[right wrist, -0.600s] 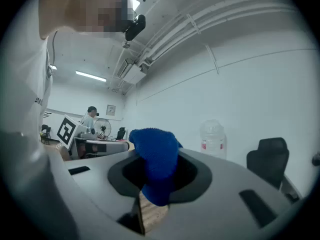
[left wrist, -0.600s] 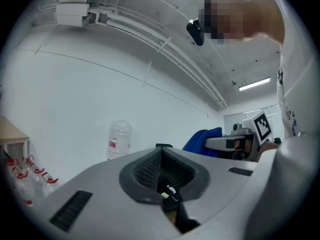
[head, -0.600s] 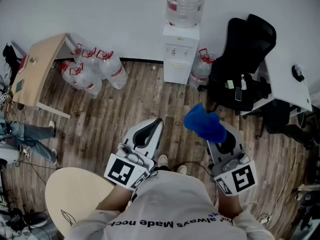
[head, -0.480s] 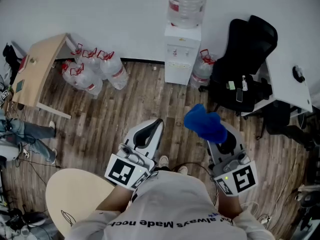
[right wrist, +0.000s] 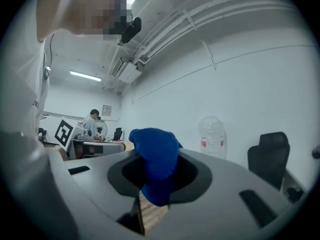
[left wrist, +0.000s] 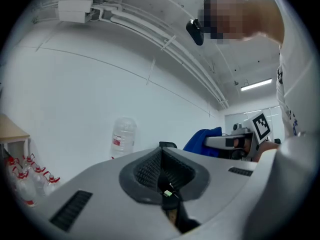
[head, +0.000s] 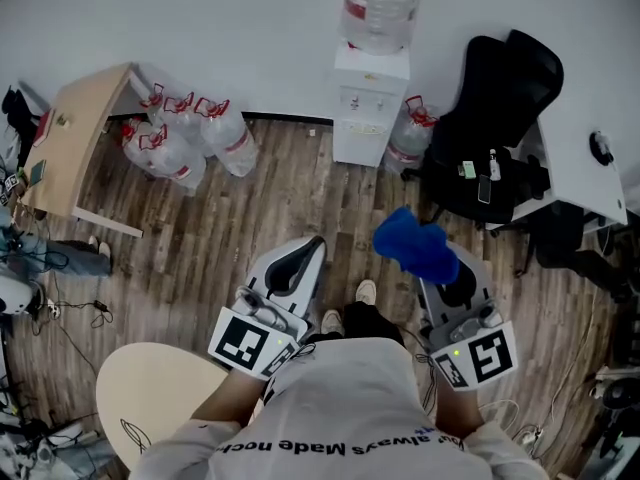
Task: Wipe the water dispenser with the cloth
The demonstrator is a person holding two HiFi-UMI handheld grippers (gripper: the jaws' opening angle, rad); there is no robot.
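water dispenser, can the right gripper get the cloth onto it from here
Probably not yet: the water dispenser stands at the wall, across bare floor from the right gripper and its cloth. Nothing blocks the way, so stepping closer should do.

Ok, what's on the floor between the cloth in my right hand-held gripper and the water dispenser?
Nothing: in the head view, only bare wooden floor separates the blue cloth, clamped in the right hand-held gripper, from the water dispenser.
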